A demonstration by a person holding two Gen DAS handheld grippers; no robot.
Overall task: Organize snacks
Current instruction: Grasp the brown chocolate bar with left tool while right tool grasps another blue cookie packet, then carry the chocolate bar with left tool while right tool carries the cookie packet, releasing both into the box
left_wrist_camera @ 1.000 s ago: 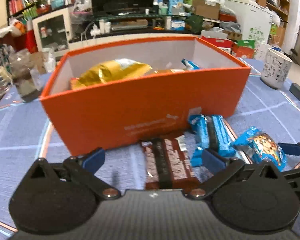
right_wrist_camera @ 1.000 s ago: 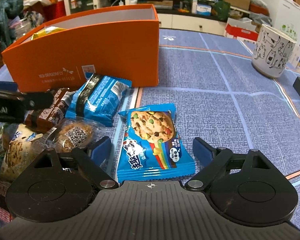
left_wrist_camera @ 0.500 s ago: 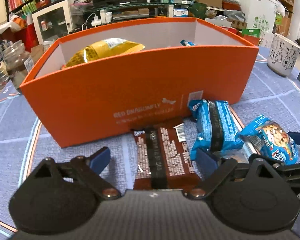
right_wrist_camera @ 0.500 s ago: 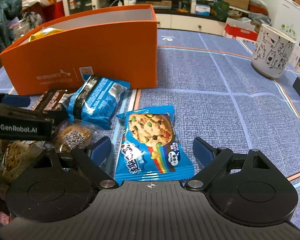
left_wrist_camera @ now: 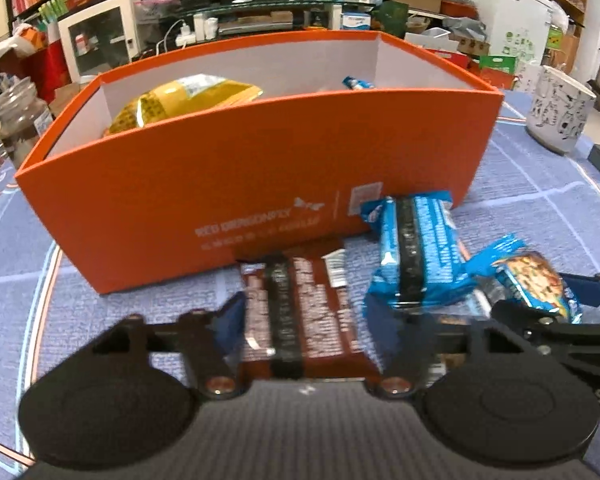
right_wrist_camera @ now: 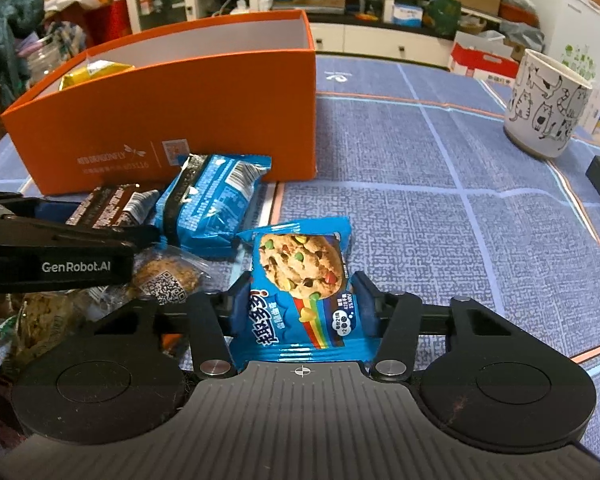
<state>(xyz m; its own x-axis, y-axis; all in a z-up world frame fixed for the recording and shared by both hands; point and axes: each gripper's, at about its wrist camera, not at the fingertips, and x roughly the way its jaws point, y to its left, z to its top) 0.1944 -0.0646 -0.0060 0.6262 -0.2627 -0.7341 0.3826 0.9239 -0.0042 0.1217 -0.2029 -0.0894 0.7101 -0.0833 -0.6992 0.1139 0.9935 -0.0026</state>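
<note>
Glossy cookie packet (right_wrist_camera: 304, 292) pinched in right tool (right_wrist_camera: 302, 304); brown foil bar (left_wrist_camera: 300, 316) between left tool (left_wrist_camera: 304, 320) fingers.

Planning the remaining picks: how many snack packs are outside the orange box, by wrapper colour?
Blue: 2, cookie pack, black-banded pack
Brown: 1, brown pack
Clear: 2, QR-code pack, leftmost pack
Total: 5
</note>
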